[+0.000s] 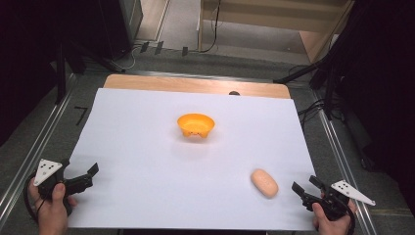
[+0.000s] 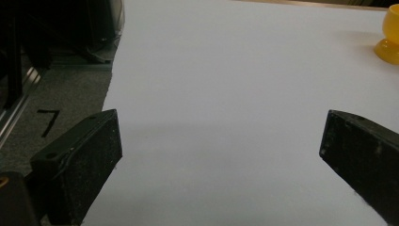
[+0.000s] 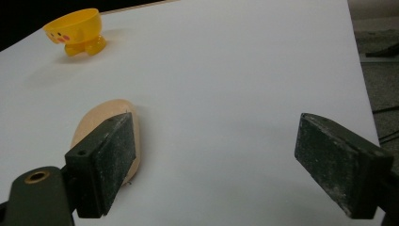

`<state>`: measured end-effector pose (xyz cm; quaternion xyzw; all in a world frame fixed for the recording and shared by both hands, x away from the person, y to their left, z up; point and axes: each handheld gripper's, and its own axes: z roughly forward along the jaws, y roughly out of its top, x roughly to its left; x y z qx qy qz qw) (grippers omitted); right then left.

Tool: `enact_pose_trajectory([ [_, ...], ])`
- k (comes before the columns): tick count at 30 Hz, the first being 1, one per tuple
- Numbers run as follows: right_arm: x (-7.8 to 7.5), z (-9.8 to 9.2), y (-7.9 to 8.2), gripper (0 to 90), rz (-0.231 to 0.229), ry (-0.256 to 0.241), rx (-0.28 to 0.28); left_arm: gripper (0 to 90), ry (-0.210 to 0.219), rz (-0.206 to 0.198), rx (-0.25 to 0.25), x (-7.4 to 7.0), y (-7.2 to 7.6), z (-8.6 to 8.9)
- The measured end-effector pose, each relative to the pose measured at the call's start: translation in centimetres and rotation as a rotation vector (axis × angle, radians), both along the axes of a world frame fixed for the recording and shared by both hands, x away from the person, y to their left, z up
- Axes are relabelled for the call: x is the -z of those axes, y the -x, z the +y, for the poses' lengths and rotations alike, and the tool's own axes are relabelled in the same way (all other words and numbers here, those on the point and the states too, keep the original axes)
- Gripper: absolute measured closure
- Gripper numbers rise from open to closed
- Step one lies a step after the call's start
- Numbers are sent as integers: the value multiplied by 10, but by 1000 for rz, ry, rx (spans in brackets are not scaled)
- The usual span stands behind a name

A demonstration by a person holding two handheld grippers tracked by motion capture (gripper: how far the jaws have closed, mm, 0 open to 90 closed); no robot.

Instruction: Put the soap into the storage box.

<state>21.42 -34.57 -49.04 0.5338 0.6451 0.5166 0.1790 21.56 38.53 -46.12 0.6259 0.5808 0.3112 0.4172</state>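
- An orange bowl (image 1: 195,124) stands upright on small feet near the middle of the white sheet (image 1: 147,147) covering the table; in the right gripper view it (image 3: 77,31) shows a little face with pink cheeks on its side.
- A tan, oval bread-like piece (image 1: 265,183) lies flat on the sheet toward the near right corner, well apart from the bowl. What it is made of is hard to tell.
- The right gripper (image 1: 307,187), held in the person's right hand (image 1: 329,215), sits just beside that piece, not touching it; its jaws are spread wide with nothing between them. In its own view the piece (image 3: 101,120) lies partly behind the left-hand jaw.
- The left gripper (image 1: 87,175), held in the left hand (image 1: 51,205), is at the sheet's near left edge, jaws likewise spread wide over bare sheet.
- The wooden tabletop (image 1: 195,84) shows along the far edge.
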Motion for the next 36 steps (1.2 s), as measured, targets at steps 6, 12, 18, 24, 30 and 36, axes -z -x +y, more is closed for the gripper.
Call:
enact_pose_trajectory([
  [6, -3, 6, 1, 179, -15, 72, 11, 5, 2, -2, -3, 0, 1, 0],
  [12, -4, 5, -1, 244, 11, 49, -2, 5, 1, 1, -2, 0, 0, 0],
  [18, -11, 6, -8, 336, 28, 119, -83, 5, 4, -5, -3, 0, 1, 1],
  [24, -23, 12, -13, 379, 24, 208, -154, 4, 6, 0, -7, 0, 0, 0],
  [30, -30, 24, -18, 388, 49, 276, -218, 5, 5, -4, -10, 0, 1, 0],
  [36, -41, 33, -23, 361, 125, 304, -276, 5, -2, -2, -11, 0, 1, 0],
])
